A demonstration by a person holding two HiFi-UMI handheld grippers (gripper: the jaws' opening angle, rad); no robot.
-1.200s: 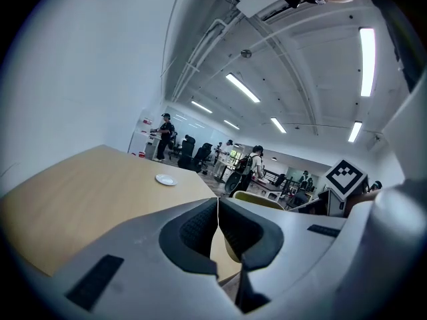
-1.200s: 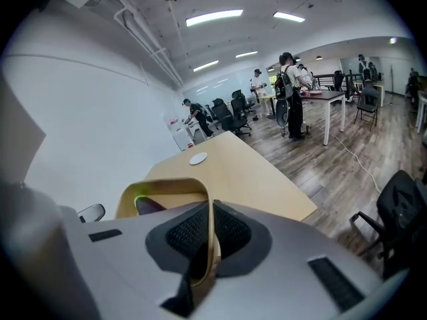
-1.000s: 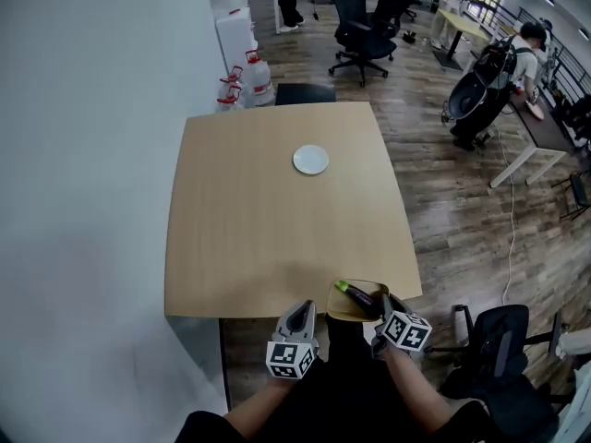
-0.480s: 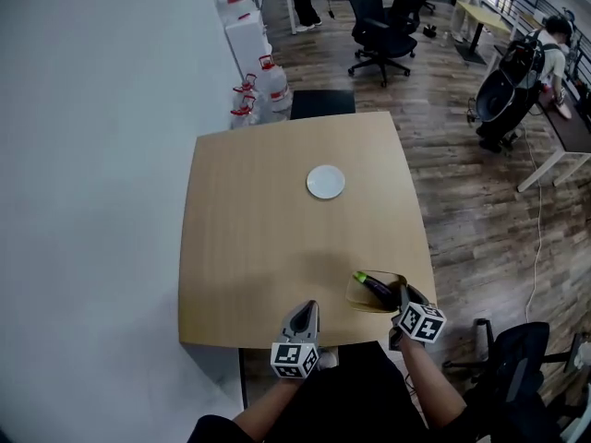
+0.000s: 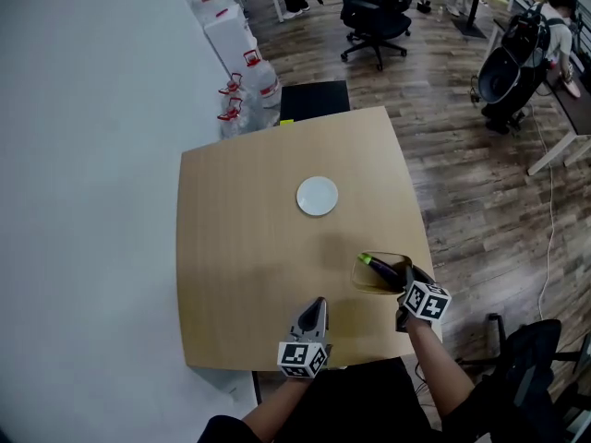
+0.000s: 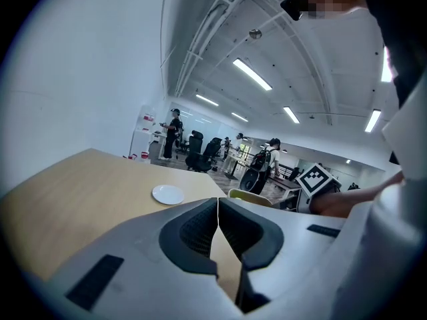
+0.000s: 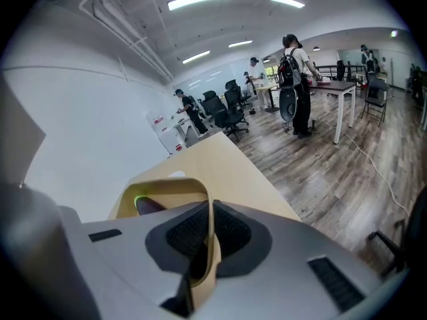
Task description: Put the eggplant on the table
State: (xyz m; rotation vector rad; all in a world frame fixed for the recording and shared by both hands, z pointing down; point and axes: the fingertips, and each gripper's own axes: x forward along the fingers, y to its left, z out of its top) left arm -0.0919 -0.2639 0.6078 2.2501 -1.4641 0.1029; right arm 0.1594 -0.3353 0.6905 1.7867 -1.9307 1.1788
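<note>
A dark purple eggplant (image 5: 379,267) with a green stem lies in a shallow yellow bowl (image 5: 367,282). My right gripper (image 5: 404,286) is shut on the bowl's near rim and holds it just over the wooden table's (image 5: 242,247) front right corner. In the right gripper view the rim (image 7: 167,187) runs between the jaws, with the eggplant (image 7: 149,205) behind it. My left gripper (image 5: 317,306) is shut on nothing, over the table's front edge. Its jaws (image 6: 218,209) meet with no gap.
A small white plate (image 5: 317,196) sits at the table's middle. Water bottles (image 5: 246,79) and a black seat (image 5: 314,100) stand beyond the far edge. A white wall runs along the left. Office chairs (image 5: 374,17) and a person by a stroller (image 5: 506,67) are farther off.
Both grippers have moved forward from in front of the table's edge to over it. The right one still carries the bowl with the eggplant.
</note>
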